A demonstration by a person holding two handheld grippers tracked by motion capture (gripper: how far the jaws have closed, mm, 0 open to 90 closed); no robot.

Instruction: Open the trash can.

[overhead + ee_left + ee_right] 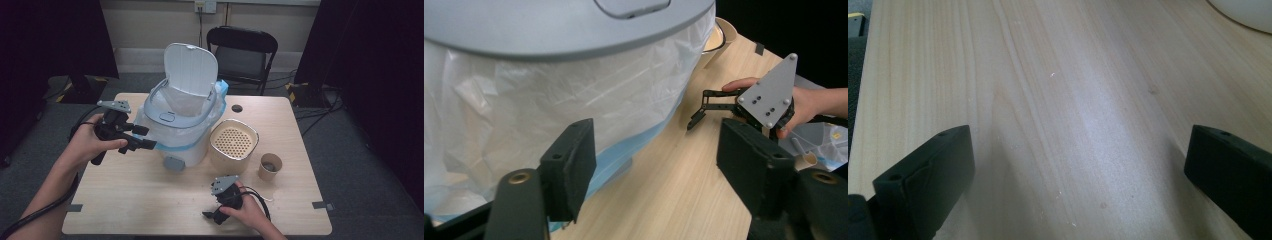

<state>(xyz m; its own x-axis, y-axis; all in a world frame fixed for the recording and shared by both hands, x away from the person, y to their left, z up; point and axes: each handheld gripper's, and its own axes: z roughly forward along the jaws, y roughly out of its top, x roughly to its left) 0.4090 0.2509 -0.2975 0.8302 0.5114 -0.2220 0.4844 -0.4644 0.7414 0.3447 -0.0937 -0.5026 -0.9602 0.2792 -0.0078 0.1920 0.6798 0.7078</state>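
- Nearest the lens in my left gripper view, my left gripper point(654, 165) shows its two black jaws standing well apart with nothing between them; bare wood lies in the gap.
- At the upper left of that view sits the white plastic bin with a grey rim point(569, 30), and the translucent white bag liner point(549, 105) hangs down over its side, a pale blue band at the bottom edge.
- From the high view, the bin point(177, 135) stands at the centre of the light wooden table point(125, 200), its white lid point(191, 70) hinged upright; my left gripper point(145, 142) hovers just beside the liner at the bin's left flank, apart from it.
- My right gripper point(212, 216) rests low at the lower centre of the high view, near the table's front edge; in my right gripper view its jaws point(1078, 185) are spread wide over bare wood, holding nothing.
- To the right of the bin stand a cream square container with a perforated insert point(234, 142) and a brown paper cup point(270, 166), both clear of my work.
- Judged step: taking hold of the overhanging liner. To do it well I should bring one jaw under a loose fold, close on film alone and not on the rim, and pull gently so the thin plastic does not tear.
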